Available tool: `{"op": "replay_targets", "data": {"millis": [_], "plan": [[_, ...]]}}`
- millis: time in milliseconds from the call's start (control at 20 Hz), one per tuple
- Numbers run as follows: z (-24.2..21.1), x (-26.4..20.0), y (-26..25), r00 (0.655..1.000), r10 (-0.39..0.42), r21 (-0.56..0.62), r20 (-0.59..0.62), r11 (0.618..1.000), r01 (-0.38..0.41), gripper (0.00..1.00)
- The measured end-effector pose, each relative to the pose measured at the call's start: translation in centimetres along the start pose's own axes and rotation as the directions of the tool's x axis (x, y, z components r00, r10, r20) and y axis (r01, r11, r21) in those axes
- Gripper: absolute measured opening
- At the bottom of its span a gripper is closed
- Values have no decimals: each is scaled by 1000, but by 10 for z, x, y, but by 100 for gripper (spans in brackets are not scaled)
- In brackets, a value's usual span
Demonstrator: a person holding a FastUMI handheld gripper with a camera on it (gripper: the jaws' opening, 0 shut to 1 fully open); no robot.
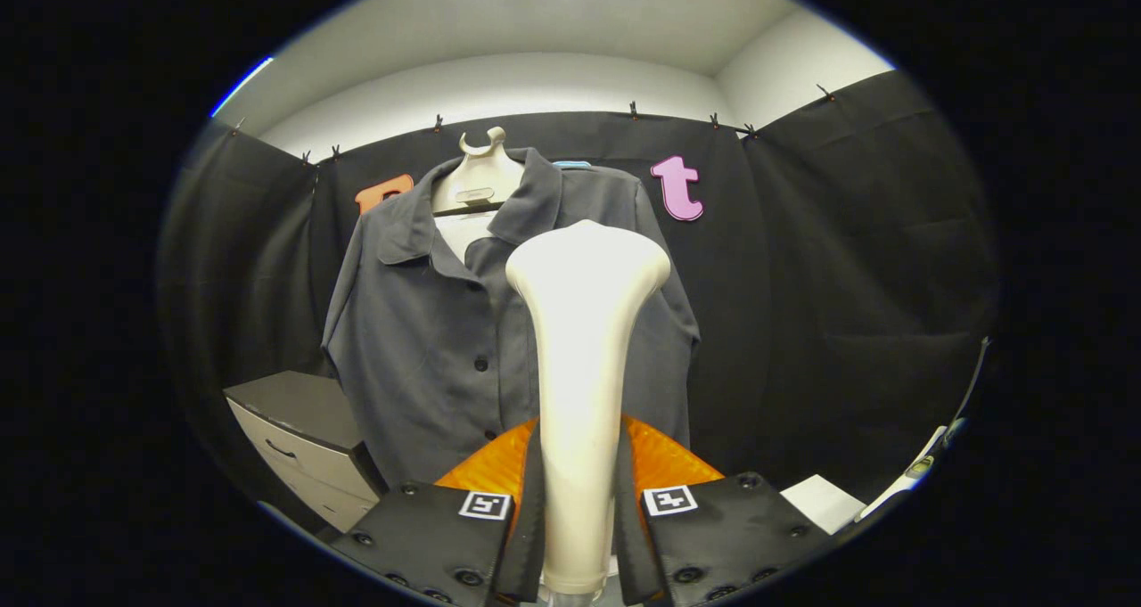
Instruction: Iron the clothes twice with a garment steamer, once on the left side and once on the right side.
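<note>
Cream plastic steamer [581, 357], one unit, stands upright between the two fingers of the tool [578, 536]; both fingers press its handle from either side, so the tool is clamped on it. Its wide head sits beyond the fingertips, in front of the shirt's right half as seen, near the chest; whether it touches the cloth cannot be told. One dark grey shirt [428, 340] hangs facing the tool, collar open, on one pale hanger [479, 175] whose hook shows at the top. Two dark buttons are visible down the placket; others may be hidden behind the steamer. Behind the shirt hangs the black cloth wall [847, 259]. One grey drawer cabinet [299, 438] stands beside the shirt's lower hem, with two handles visible on its front.
</note>
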State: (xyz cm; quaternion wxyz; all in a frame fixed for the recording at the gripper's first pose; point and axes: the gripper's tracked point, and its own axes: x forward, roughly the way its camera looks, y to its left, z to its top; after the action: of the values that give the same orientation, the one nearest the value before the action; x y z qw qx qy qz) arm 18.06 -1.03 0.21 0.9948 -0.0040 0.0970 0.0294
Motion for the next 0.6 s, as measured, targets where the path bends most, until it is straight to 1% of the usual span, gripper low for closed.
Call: {"op": "replay_targets", "data": {"millis": [250,600], "plan": [[0,37,5,999,23,6,-32,1000,-23,40],[-14,71,12,998,18,-1,-64,1000,-18,40]]}}
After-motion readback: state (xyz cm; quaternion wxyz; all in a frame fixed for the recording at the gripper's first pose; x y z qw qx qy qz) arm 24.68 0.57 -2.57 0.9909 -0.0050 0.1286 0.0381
